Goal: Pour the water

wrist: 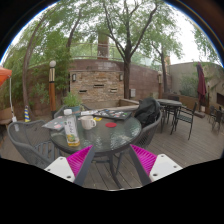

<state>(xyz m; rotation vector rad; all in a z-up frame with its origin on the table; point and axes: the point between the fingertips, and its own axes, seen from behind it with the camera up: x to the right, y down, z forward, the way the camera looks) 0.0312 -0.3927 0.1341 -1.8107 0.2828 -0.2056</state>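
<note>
1. Tongs [112, 163]: released, nothing between the fingers. The pink pads [78, 159] are spread wide with open air between them, well short of the worktop [118, 137].
2. Straight ahead, in the gap between the fingers: the near rim of a round glass worktop on a patio deck. Tongs are aimed roughly at its centre.
3. Task item: a clear bottle [70, 129] with a yellowish label stands upright on the worktop's left part, near the front rim. Long axis is vertical.
4. Key relation: the bottle lies ahead and to the left of the tongs' centreline, roughly above the left finger's tip. My read is that the approach needs a forward move plus a left shift so the fingers straddle the body from the side.
5. Just right of the bottle: a small red object [87, 123] and something flat and pale [108, 125]. Too small to identify. I can't pick out a cup or receiving vessel for certain.
6. Around the worktop: metal mesh chairs, one on the near left [30, 142] and one on the right with a dark bag on it [149, 111].
7. Beyond: brick wall [95, 77], trees, and a second set of chairs far right.
8. Status, as judged: pour not started, bottle not yet grasped.
</note>
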